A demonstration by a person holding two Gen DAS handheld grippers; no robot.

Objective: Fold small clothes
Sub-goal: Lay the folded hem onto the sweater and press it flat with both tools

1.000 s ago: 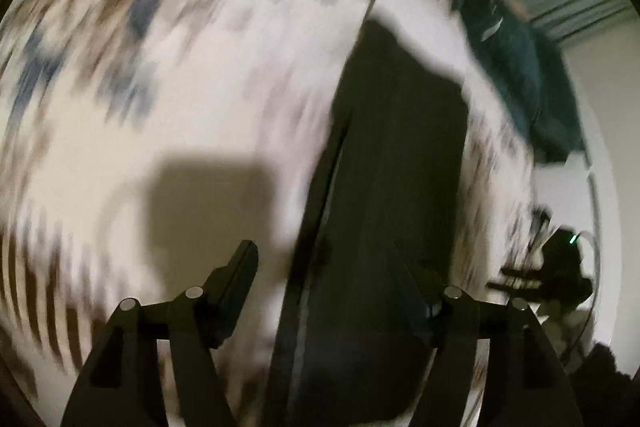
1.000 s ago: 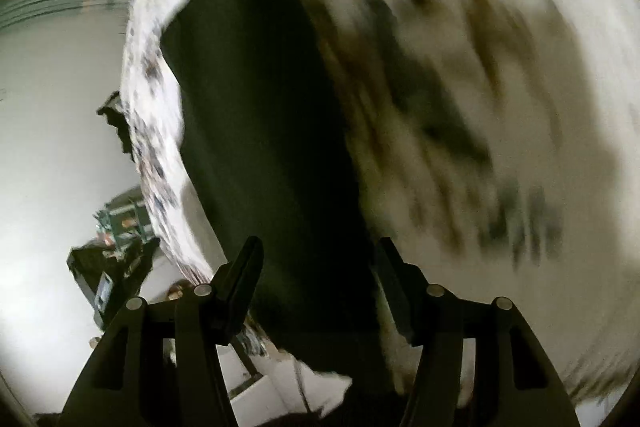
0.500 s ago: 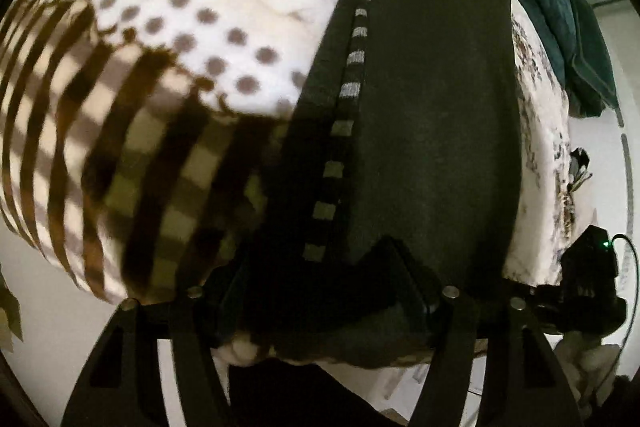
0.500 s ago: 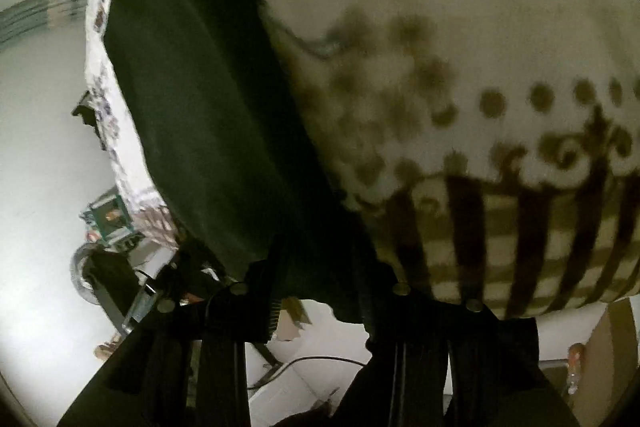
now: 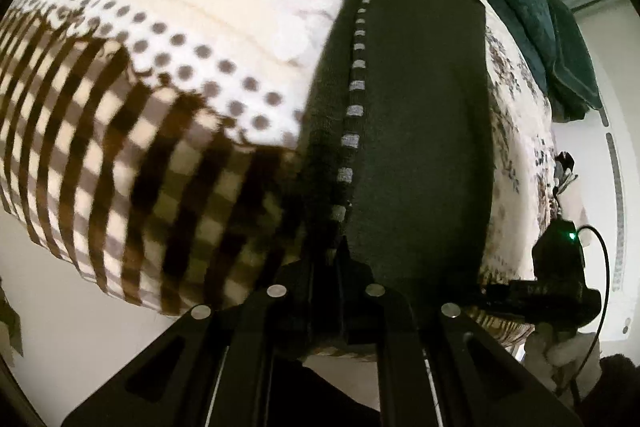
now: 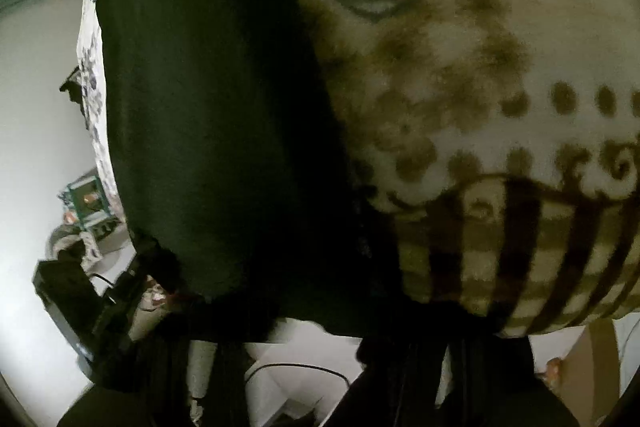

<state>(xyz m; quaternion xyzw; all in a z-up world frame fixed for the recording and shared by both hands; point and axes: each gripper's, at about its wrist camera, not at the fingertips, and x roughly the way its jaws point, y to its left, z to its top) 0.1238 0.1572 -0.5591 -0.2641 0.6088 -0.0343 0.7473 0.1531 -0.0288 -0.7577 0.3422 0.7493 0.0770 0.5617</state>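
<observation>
Left claw (image 5: 334,259) clamping near hem of dark garment (image 5: 416,131) lying on patterned bed blanket (image 5: 168,131); right claw (image 6: 400,311) gripping same garment's other corner.

A blanket (image 5: 168,39) with dots, flowers and brown checks covers the bed. A green cloth heap (image 5: 548,39) lies at its far corner. Beside the bed, a black device (image 5: 560,259) shows a green light, with a cable (image 5: 604,267).
</observation>
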